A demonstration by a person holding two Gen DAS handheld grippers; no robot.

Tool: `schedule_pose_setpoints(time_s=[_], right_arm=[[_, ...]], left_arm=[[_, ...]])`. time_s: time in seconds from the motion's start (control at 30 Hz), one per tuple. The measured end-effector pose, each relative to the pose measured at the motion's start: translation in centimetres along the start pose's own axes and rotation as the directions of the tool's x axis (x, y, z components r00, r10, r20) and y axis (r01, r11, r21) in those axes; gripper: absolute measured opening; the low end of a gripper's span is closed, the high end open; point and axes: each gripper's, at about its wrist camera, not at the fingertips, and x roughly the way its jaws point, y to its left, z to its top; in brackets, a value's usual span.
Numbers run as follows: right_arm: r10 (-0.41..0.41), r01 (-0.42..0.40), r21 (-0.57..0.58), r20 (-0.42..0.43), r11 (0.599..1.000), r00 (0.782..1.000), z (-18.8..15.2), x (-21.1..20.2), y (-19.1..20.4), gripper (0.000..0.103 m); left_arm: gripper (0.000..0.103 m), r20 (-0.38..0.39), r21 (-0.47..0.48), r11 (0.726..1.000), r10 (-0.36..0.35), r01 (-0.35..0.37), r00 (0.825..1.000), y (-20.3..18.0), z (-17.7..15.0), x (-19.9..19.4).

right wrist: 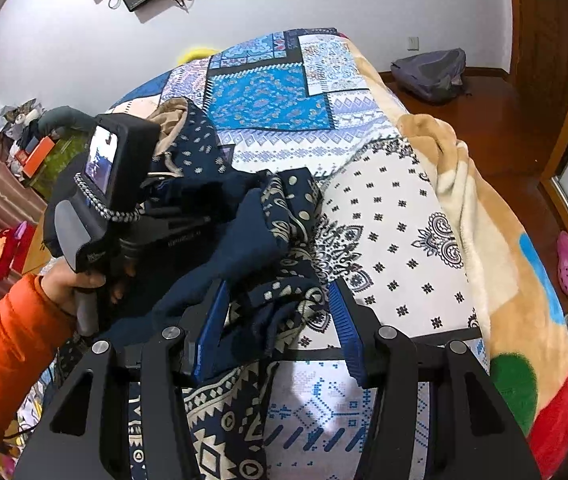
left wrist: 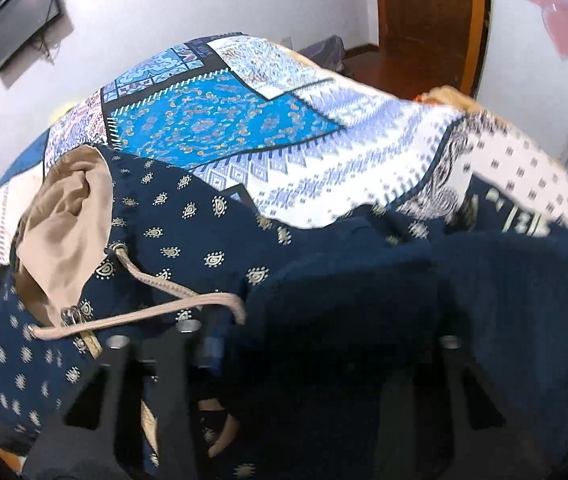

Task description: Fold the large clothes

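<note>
Navy printed garment lies bunched on the bed, its folds draped over the left tongs so their grip cannot be told, while the right tongs stand apart around its near edge.
</note>
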Motion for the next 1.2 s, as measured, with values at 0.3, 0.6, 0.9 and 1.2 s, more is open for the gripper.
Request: schedule_pose_setpoints(time_s=[0.3, 0.6, 0.9, 1.2], right_arm=[[-0.014, 0.014, 0.013, 0.004, 1.000, 1.000, -0.3, -1.3, -0.4, 0.048], [-0.041, 0.041, -0.040, -0.013, 0.998, 0.999, -0.1, -1.2, 0.9, 0.048], [-0.107, 0.087, -0.159, -0.120, 0.983, 0.987, 0.1, 2.3, 3.0, 0.048], [-0.034, 0.013, -0.144, -0.140, 0.989, 0.990, 0.3, 0.8, 4.5, 0.048]], left_arm=[[0.018, 0.143, -0.180, 0.982, -0.024, 0.050, 0.989, 4.1, 0.6, -9.4], [0.018, 0.249, -0.366, 0.929, 0.030, 0.065, 0.968, 10.4, -2.7, -21.0], [0.018, 0.151, -0.475, 0.867, 0.253, -0.154, 0.956, 14.6, -13.2, -23.0], [0.018, 0.011, -0.581, 0.795, 0.223, -0.175, 0.975, 16.0, -21.1, -19.3]])
